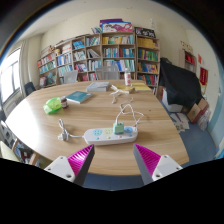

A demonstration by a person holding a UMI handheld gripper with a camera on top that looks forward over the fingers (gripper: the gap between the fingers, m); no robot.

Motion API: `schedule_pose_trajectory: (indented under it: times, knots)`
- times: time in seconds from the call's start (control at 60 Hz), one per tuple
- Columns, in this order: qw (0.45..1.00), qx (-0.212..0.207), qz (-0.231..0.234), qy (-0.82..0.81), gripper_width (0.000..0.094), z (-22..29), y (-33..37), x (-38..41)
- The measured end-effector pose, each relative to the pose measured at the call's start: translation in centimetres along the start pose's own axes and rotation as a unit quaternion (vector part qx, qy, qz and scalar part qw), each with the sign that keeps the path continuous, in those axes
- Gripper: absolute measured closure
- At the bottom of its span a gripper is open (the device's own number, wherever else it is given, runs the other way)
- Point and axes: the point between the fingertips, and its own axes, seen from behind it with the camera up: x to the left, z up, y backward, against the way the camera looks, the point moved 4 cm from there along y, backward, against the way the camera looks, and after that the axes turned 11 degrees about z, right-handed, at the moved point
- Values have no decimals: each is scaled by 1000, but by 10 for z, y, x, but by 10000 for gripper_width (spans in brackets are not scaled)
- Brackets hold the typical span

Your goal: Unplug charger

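Note:
A white power strip (pixel 109 134) lies on the round wooden table (pixel 60 120), just ahead of my fingers. A small greenish-white charger (pixel 119 127) is plugged into the strip's right part, and its white cable (pixel 128 110) trails away across the table. Another white cord (pixel 65 131) loops off the strip's left end. My gripper (pixel 113 159) is open, its pink pads (pixel 82 156) spread wide with nothing between them, a short way before the strip.
A green object (pixel 54 104) and a blue book (pixel 78 97) lie on the table's left part. White items (pixel 120 91) sit at the far side. A dark chair (pixel 181 88) stands at the right. Bookshelves (pixel 105 55) line the back wall.

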Motion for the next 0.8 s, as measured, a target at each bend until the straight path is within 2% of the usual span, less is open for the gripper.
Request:
schedule_pose_trajectory:
  times: [0.017,0.15,0.2,0.35,0.417,0.45,0.483,0.5,0.617,0.75,0.8]
  knots:
    - [1000,-3,-4,-2,113,2,-23,14]
    - [1000,5,3,-1,116,2,-62,-21]
    - [1000,5,-1,-10,118,3,-112,-20]
    - [1000,3,14,-26,142,7,-175,-37]
    - [1000,-2,18,-14,201,8,-190,-41]
    - [1000,-9,12,9,274,15,-192,-48]
    - [999,-11,15,31,448,17,-201,-45]
    - [999,-10,27,31,618,16,-201,-40]
    - [999,-9,17,28,651,11,-196,-35]
    - [999,18,49,-6,673,20,-194,-42]
    - [998,-28,53,-15,675,57,-181,-44]
